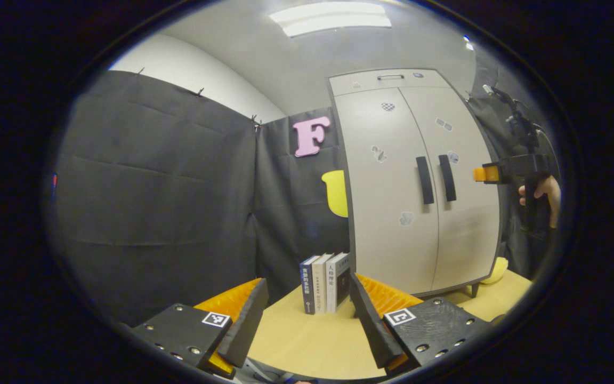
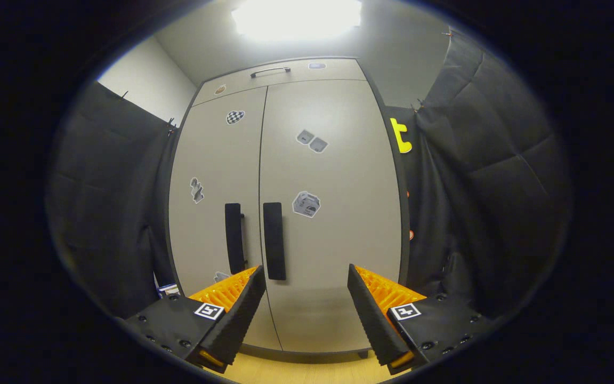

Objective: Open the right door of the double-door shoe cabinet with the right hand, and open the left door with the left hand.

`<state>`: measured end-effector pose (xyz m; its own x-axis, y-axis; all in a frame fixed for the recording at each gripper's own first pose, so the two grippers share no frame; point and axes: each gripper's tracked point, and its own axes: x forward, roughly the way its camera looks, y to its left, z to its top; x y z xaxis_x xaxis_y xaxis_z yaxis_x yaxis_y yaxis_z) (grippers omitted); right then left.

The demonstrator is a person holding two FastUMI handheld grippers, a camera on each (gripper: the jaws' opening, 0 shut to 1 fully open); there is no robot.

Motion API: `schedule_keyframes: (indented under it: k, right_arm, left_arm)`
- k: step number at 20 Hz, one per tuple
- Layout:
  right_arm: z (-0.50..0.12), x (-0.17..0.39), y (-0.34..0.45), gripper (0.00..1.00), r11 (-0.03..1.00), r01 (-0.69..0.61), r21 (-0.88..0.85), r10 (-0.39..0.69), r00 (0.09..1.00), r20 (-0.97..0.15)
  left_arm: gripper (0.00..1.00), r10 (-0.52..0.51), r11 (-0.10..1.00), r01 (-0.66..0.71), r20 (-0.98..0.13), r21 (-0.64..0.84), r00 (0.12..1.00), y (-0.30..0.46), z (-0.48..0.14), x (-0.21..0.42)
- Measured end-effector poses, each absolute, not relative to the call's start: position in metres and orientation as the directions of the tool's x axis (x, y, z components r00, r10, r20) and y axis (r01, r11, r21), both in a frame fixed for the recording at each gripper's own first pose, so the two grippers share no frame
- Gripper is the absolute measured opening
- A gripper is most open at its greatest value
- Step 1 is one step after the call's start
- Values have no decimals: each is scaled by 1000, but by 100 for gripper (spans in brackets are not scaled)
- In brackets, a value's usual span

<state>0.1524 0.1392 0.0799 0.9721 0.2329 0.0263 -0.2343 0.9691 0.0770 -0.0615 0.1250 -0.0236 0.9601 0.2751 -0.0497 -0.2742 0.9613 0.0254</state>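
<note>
While the left tongs [image 1: 307,304] stand spread wide with nothing between them, low over the pale wooden table [image 1: 307,341], open black cloth wall stretches away on their left. Just ahead of them a short row of upright books [image 1: 324,282] stands on the table, touching or nearly touching the left edge of the tall grey double-door shoe cabinet [image 1: 419,181]. Both of its doors are closed, meeting at a narrow centre seam. The left door's black vertical handle [image 1: 425,180] and the right door's black vertical handle [image 1: 447,177] flank that seam, close together. Right of the cabinet's far edge, a hand [image 1: 544,194] holds the right tongs [image 1: 478,174] level with the handles and clear of the door face.

From the right gripper view, the cabinet fills the middle, its feet on the table [image 2: 307,370]. The left handle [image 2: 234,237] and right handle [image 2: 274,241] sit just above and between the spread, empty right tongs [image 2: 304,304], not touching them. Black cloth hangs beside the cabinet's right edge.
</note>
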Motion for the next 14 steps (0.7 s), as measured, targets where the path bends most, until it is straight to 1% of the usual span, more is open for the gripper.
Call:
schedule_keyframes:
  k: [1,3,4,11,12,13,14]
  right_arm:
    - [83,162,143,96,969,-235,81,234,972,20]
    - [89,178,153,97,966,-243,93,243,970,8]
    - [90,185,159,97,964,-245,100,246,969,3]
    - [82,227,191,96,962,-257,98,263,963,-56]
    - [82,232,194,95,962,-256,96,262,963,-60]
    - [83,236,197,92,962,-257,94,264,963,-63]
    - [81,240,203,84,960,-261,99,269,961,-72]
  left_arm:
    - [89,284,959,-283,-54,25,957,128,-26,-62]
    - [90,300,954,-298,-62,28,952,135,-30,-65]
    - [89,308,951,-307,-65,30,949,138,-30,-66]
    - [89,360,933,-359,-84,32,929,160,-36,-76]
    - [89,365,931,-363,-87,29,927,162,-37,-76]
    - [89,368,930,-367,-89,28,926,163,-38,-76]
    - [89,371,929,-370,-91,30,924,164,-38,-77]
